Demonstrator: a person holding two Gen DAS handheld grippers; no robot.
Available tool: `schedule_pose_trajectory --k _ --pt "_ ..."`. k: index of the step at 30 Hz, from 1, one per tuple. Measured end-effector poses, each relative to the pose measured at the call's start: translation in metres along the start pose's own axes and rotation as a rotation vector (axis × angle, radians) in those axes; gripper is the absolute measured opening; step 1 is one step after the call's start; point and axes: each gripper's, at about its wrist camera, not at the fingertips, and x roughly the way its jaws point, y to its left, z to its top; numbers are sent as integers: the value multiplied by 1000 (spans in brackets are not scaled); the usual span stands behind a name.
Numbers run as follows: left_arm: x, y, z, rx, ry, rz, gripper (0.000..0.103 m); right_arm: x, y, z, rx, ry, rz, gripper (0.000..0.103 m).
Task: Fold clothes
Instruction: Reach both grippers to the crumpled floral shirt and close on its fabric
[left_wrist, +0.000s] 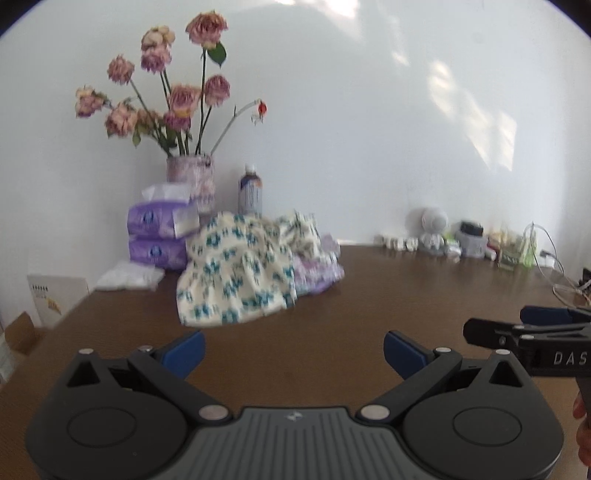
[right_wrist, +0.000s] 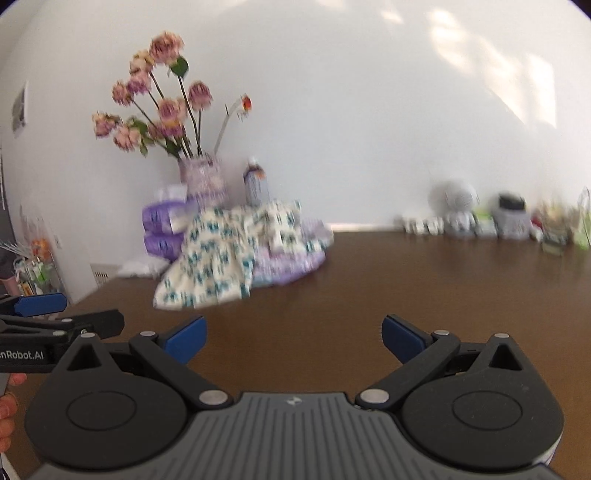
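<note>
Left gripper and right gripper: jaws spread wide, nothing held, side by side above table. Patterned garment crumpled in heap near tissue packs, well apart from both, unfolded. Open stance suits grasping cloth.

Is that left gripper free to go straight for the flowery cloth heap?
Probably yes: the left gripper is open and empty, and only bare table lies between it and the floral garment.
</note>
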Motion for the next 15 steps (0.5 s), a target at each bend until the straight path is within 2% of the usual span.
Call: schedule_pose_trajectory --k 2,4,9,13,15 --pt "19 7 31 -11 6 9 103 21 0 33 -23 -21 8 103" --pt "45 11 57 -11 18 53 103 45 2 64 -55 -35 10 103" --pt "126 27 98 -27 76 169 103 133 12 90 -80 40 15 103" --pt "188 50 110 -34 127 232 103 203 19 111 -100 101 19 102" --pt "215 61 112 -45 137 272 103 232 19 109 -101 120 12 99"
